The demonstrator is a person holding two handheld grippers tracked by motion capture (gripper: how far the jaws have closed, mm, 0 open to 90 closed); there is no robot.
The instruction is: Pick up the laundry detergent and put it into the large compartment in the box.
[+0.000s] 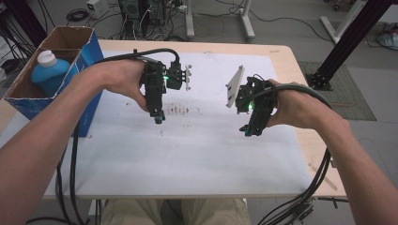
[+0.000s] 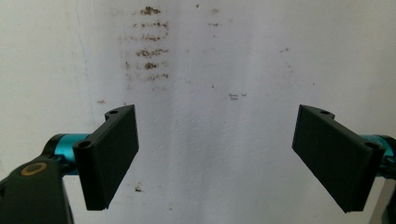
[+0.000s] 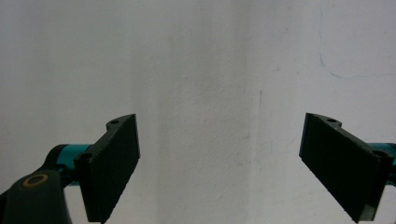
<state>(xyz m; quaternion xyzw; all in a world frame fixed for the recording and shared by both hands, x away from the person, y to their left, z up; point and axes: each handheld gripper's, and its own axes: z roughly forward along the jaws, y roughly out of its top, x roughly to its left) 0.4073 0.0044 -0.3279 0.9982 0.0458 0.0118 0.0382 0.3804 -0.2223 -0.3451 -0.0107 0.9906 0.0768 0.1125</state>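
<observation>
Left hand-held gripper (image 1: pixel 158 119) hangs over brown stains (image 1: pixel 178 110) on the white tabletop (image 1: pixel 202 150), jaws wide apart, nothing between. Right hand-held gripper (image 1: pixel 247 131) hangs well apart, over bare sheet, jaws likewise apart. Blue bottle (image 1: pixel 49 71) stands in a cardboard box (image 1: pixel 89 49) at far left.

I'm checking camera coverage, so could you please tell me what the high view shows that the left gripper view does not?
High view alone: the box at the table's left edge with a blue bottle inside, both hands, the right tool, cables and the floor behind. Left gripper view alone: the left tool's black jaws close up, wide apart with nothing between them. Both: the white mat and its brown stains near the left tool.
</observation>
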